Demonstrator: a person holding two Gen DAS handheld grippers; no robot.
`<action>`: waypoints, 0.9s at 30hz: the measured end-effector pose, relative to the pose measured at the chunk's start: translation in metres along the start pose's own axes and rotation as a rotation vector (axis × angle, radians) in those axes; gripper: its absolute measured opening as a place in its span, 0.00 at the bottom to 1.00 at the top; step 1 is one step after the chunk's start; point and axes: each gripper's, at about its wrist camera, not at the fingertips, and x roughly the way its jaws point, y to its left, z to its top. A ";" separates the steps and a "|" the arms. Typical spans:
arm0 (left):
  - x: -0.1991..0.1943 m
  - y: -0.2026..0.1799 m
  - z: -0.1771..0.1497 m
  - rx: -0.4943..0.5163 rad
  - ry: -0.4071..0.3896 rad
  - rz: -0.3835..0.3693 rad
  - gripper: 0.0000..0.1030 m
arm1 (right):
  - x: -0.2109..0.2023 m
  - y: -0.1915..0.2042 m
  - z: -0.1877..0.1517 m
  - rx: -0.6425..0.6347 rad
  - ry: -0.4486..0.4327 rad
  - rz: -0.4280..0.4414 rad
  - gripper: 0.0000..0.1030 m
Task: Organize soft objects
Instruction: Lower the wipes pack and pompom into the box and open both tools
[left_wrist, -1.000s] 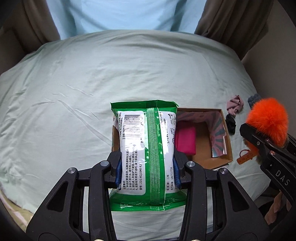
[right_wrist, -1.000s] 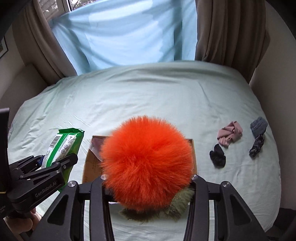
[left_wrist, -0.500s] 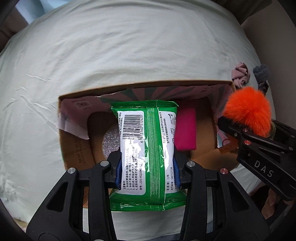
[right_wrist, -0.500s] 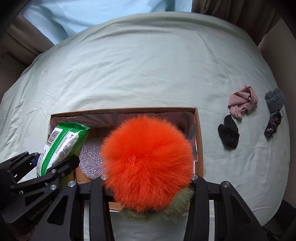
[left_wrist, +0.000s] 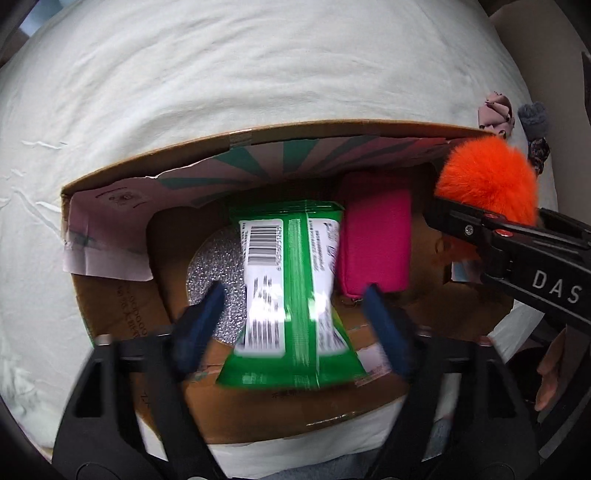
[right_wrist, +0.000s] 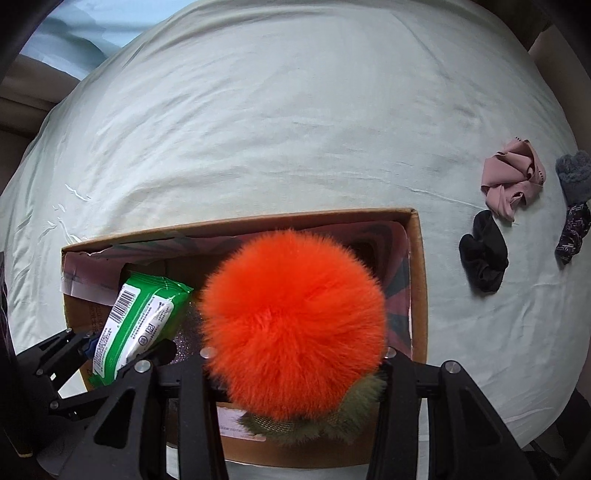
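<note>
A cardboard box (left_wrist: 110, 317) lies open on the bed. My left gripper (left_wrist: 295, 317) is open over it, its blue pads (left_wrist: 201, 314) apart from the green wipes pack (left_wrist: 291, 280), which is blurred and lies in the box over a silver glitter pouch (left_wrist: 214, 269), next to a pink pouch (left_wrist: 376, 236). My right gripper (right_wrist: 295, 354) is shut on an orange fluffy pompom (right_wrist: 295, 317) with olive fur below it, held over the box (right_wrist: 417, 280). The wipes pack (right_wrist: 136, 321) and left gripper (right_wrist: 122, 354) also show in the right wrist view.
The bed has a pale green sheet (right_wrist: 295, 129). To the right of the box lie a pink scrunchie (right_wrist: 511, 181), a black scrunchie (right_wrist: 484, 262), a grey fuzzy one (right_wrist: 574, 177) and a patterned dark one (right_wrist: 572, 232).
My left gripper has opened and let go of the wipes pack, which has dropped into the box. Both grippers have moved lower and closer over the box.
</note>
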 end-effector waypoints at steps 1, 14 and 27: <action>-0.002 -0.001 -0.001 0.008 -0.010 0.012 1.00 | 0.002 -0.001 0.001 0.011 0.010 0.013 0.69; -0.025 0.015 -0.017 -0.046 -0.036 0.011 1.00 | -0.016 0.000 -0.006 0.020 -0.051 0.039 0.99; -0.084 0.006 -0.049 -0.043 -0.166 0.015 1.00 | -0.061 0.004 -0.038 -0.005 -0.126 0.037 0.99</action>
